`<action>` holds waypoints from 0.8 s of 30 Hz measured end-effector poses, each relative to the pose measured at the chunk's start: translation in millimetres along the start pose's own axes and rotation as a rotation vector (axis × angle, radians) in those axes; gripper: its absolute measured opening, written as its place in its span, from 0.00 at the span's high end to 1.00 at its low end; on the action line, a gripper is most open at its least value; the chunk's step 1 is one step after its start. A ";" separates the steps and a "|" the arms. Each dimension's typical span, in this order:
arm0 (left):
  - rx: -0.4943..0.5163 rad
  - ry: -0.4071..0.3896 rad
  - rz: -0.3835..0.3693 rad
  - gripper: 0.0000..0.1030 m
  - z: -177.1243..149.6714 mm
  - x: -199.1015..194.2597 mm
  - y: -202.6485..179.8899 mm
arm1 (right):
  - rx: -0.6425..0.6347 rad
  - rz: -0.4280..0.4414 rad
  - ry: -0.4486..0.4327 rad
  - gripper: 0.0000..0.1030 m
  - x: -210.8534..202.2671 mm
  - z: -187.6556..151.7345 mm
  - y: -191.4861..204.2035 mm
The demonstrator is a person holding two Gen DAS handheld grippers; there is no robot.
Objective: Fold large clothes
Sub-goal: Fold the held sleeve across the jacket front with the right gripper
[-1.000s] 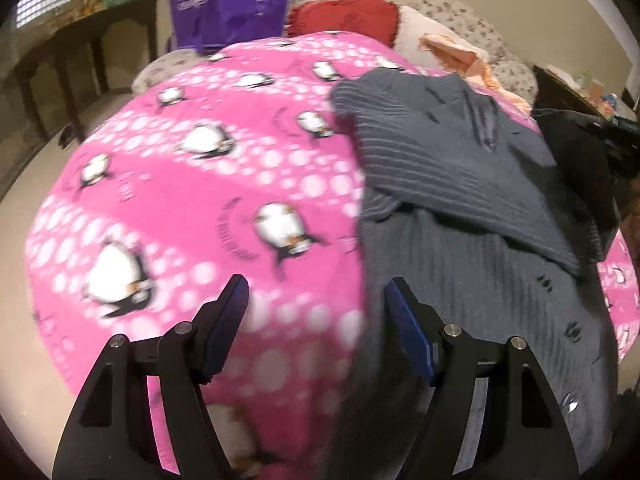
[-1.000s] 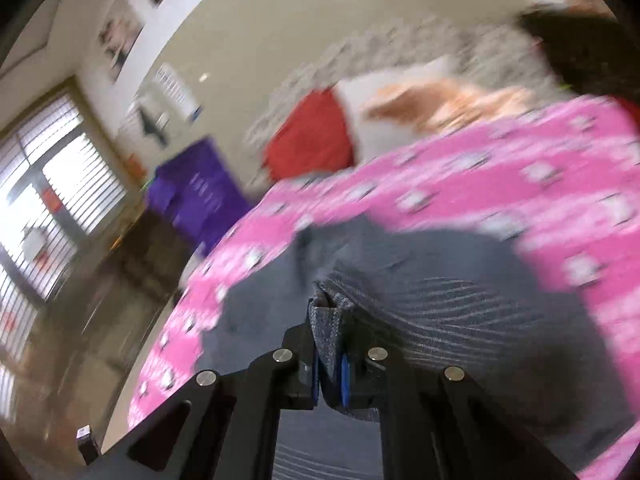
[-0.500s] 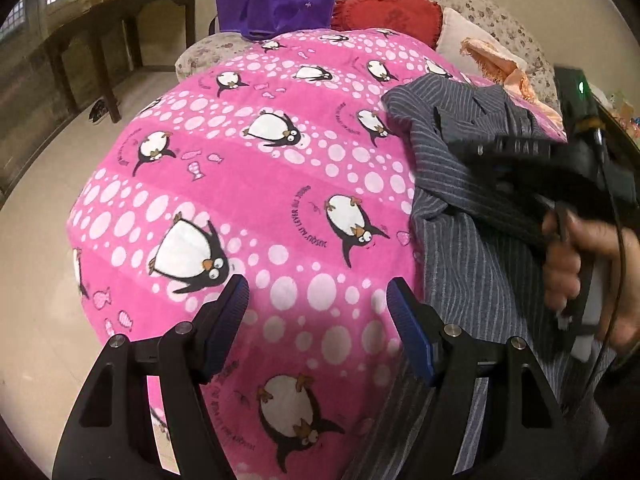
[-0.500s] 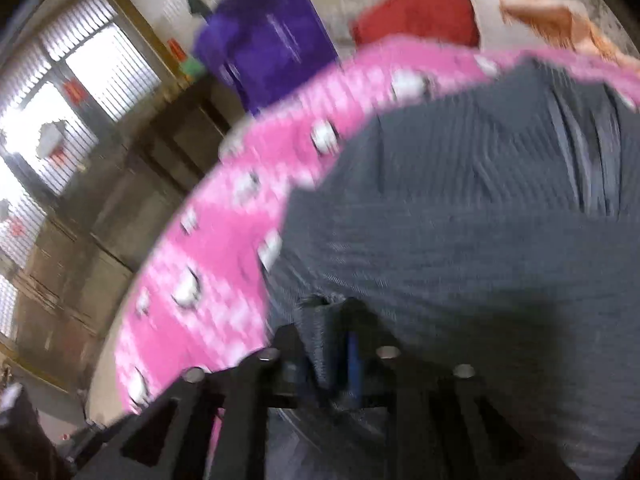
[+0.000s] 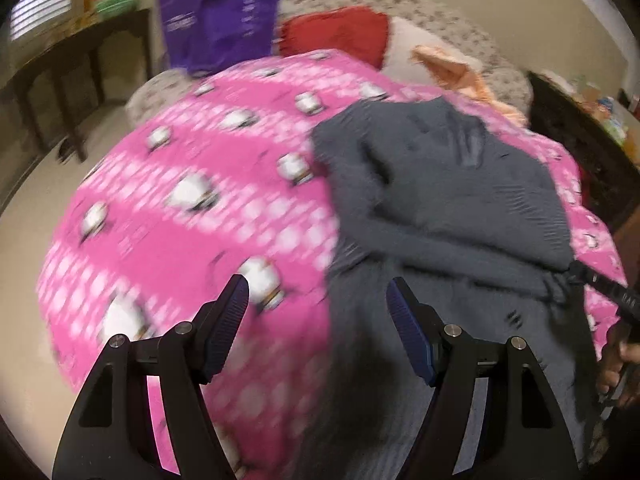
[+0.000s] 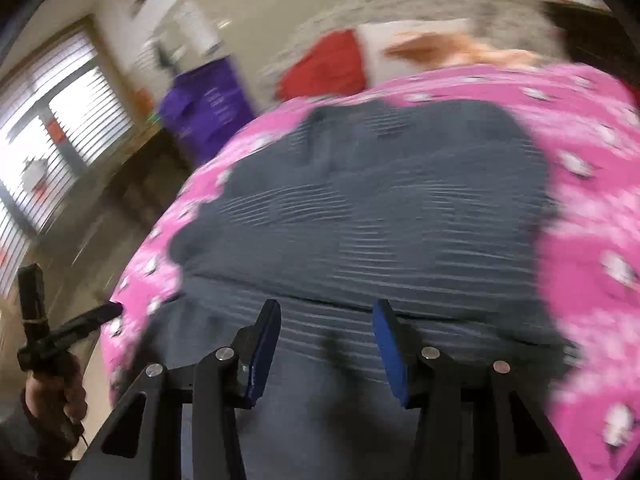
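A fold has just been laid down, it is judged. The right gripper (image 6: pixel 326 350) has just been opening its jaws; they stand released above the grey striped garment (image 6: pixel 372 216), nothing pinched. The left gripper (image 5: pixel 318 320) is held released too, empty, at the garment's edge. The garment lies part-folded on the pink penguin blanket (image 5: pixel 192 208) of the bed. Next, a fresh edge must be gripped. Print on the purple bag (image 5: pixel 218 16) is blurred beyond reading.

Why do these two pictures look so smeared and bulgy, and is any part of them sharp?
Left wrist view: the pink blanket and grey garment are streaked by motion blur, while the left gripper stays crisp. Right wrist view: blur is heavier, the window glares white, and only the right gripper is sharp. Both bulge from the fisheye lens.
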State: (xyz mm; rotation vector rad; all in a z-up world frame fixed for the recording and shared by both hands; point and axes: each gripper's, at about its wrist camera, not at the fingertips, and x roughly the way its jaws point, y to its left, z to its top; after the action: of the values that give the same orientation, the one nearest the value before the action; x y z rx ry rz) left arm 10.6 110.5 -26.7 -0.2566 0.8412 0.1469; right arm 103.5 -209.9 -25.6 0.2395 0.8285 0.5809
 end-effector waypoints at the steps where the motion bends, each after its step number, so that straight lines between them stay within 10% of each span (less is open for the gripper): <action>1: 0.014 0.013 -0.031 0.30 5.8 8.3 -5.3 | 0.029 -0.007 -0.008 0.55 -5.9 -2.1 -12.2; 11: -0.075 0.193 -0.125 0.31 66.6 106.1 -21.4 | -0.006 -0.071 -0.032 0.55 11.3 -49.9 -37.4; 16: -0.050 0.156 -0.123 0.60 76.0 108.5 -27.5 | 0.019 -0.034 -0.046 0.55 7.0 -55.4 -46.2; 24: -0.023 0.126 -0.120 0.66 67.7 90.9 -26.1 | 0.007 -0.045 -0.048 0.54 6.4 -55.8 -42.5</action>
State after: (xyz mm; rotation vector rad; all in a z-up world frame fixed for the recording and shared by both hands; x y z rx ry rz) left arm 125.0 107.1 -47.5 -0.3402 0.9470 0.0281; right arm 81.6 -242.2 -84.2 0.2403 0.7874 0.5282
